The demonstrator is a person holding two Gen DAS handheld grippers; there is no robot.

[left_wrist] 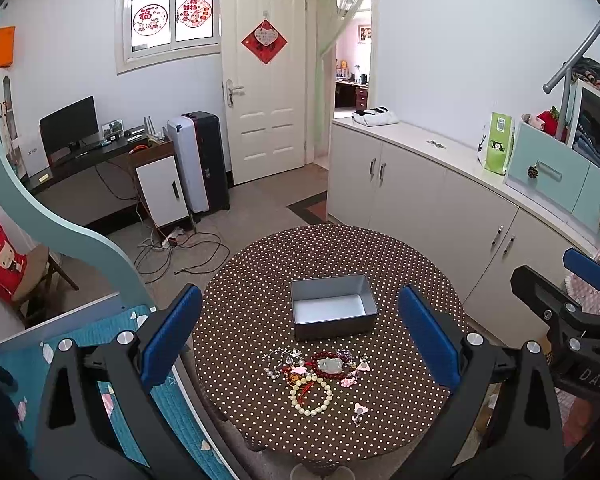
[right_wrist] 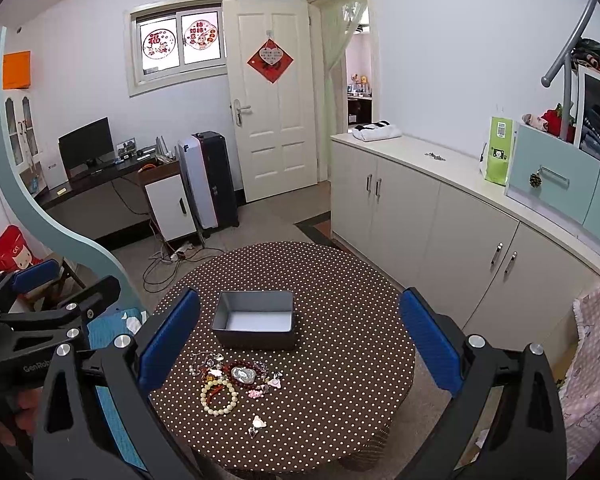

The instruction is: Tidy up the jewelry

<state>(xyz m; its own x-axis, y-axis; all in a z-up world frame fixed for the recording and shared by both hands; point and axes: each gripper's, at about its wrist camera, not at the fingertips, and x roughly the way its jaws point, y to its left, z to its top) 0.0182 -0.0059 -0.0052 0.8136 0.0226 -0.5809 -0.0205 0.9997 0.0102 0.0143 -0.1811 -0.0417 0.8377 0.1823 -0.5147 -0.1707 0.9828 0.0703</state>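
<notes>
Jewelry pile [left_wrist: 314, 372]: near edge of the table [left_wrist: 400, 264], just short of the empty tin [left_wrist: 332, 306]. Left gripper [left_wrist: 300, 344] more squarely above (right gripper [right_wrist: 298, 344] offset rightward); both spread wide, empty.

A lived-in home room. A panelled door [left_wrist: 266, 92] with red festive decoration stands far. Cream cabinets [left_wrist: 420, 196] line the right wall, a computer desk [left_wrist: 84, 156] the far left.
</notes>
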